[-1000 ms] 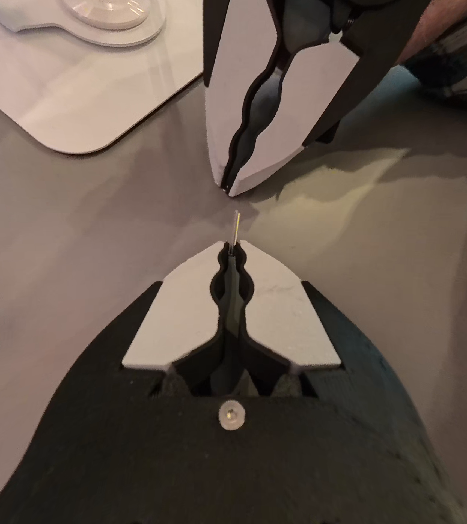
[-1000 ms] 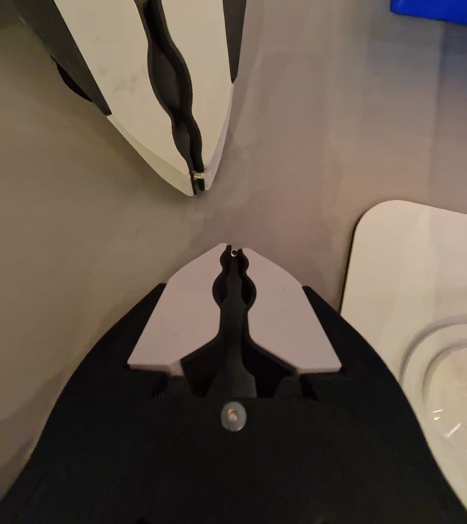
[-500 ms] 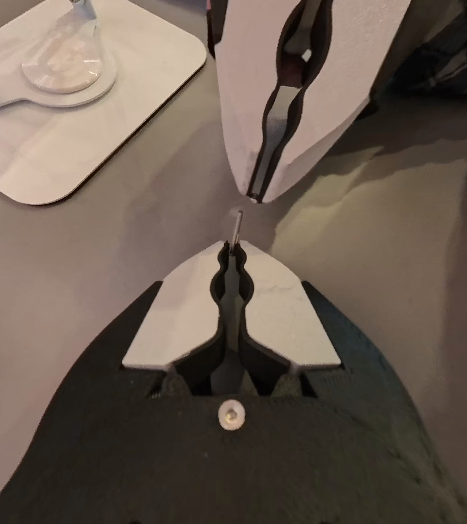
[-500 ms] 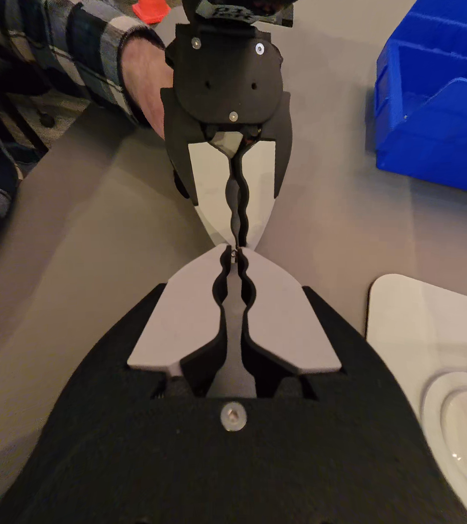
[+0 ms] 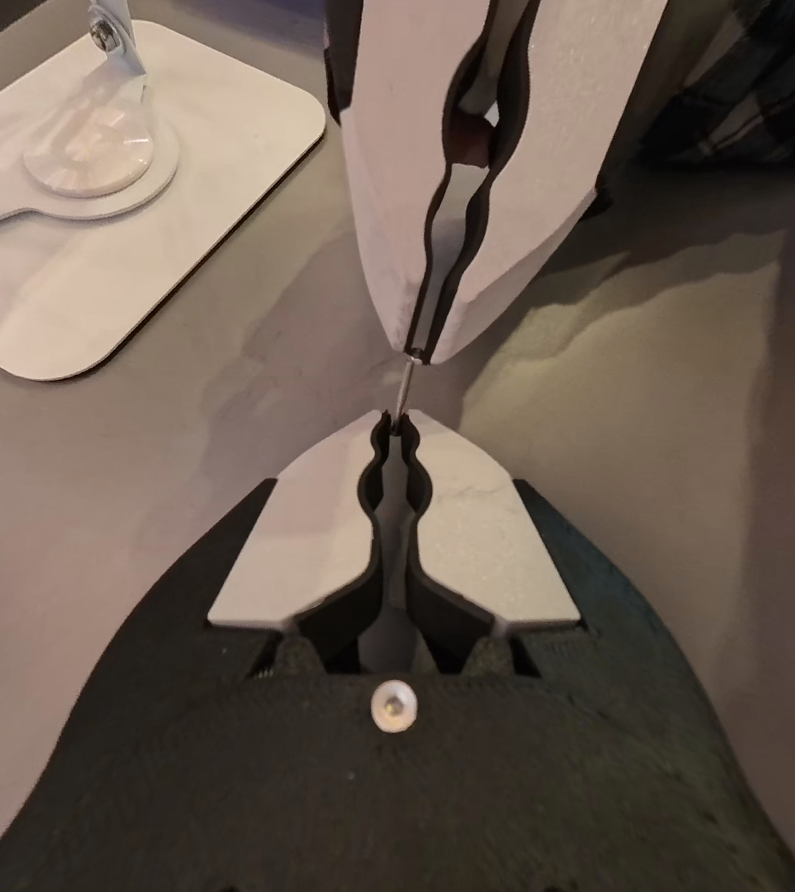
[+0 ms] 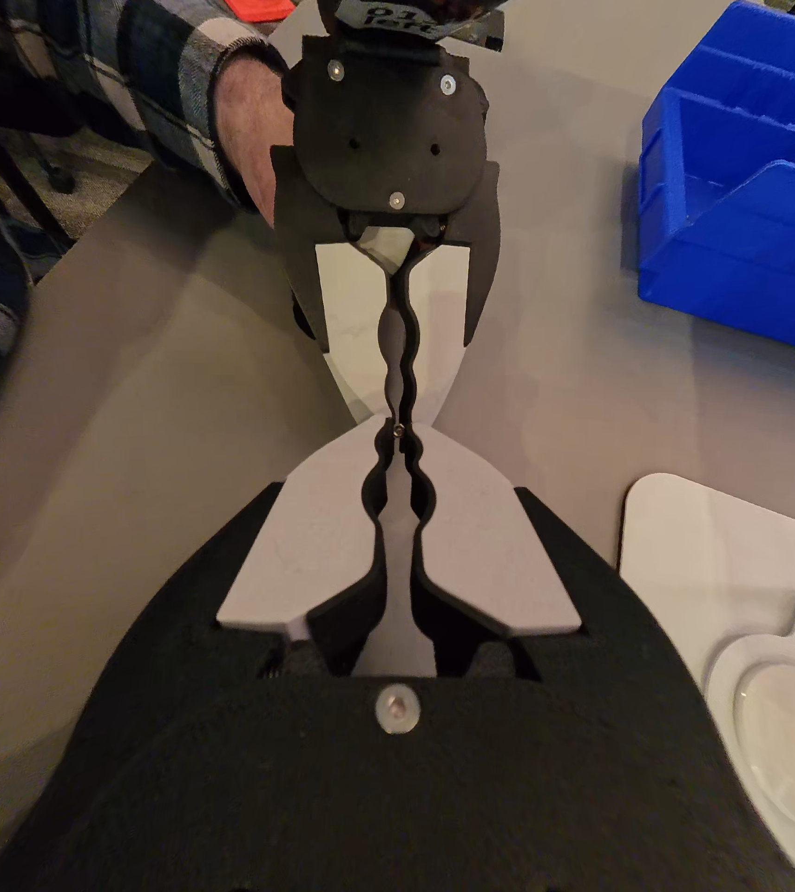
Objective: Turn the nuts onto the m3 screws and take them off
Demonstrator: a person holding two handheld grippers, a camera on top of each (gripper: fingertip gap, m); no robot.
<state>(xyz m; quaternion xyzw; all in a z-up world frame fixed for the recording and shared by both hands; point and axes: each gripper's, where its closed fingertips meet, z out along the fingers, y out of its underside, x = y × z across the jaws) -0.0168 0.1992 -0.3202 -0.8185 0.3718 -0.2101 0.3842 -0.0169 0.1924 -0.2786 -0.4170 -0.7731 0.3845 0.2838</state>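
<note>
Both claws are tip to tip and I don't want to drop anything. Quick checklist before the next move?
1. Left claw shut on pin: ok.
2. Right claw shut on nut: ok.
3. Pin's far end meets the nut: ok, they touch in the left wrist view.
4. Pin seated inside the nut: cannot tell, the joint is too small.
5. Pin square to the nut: cannot tell; it leans slightly in the left wrist view.
6. White board and blue bin apart from both claws: ok.
</note>
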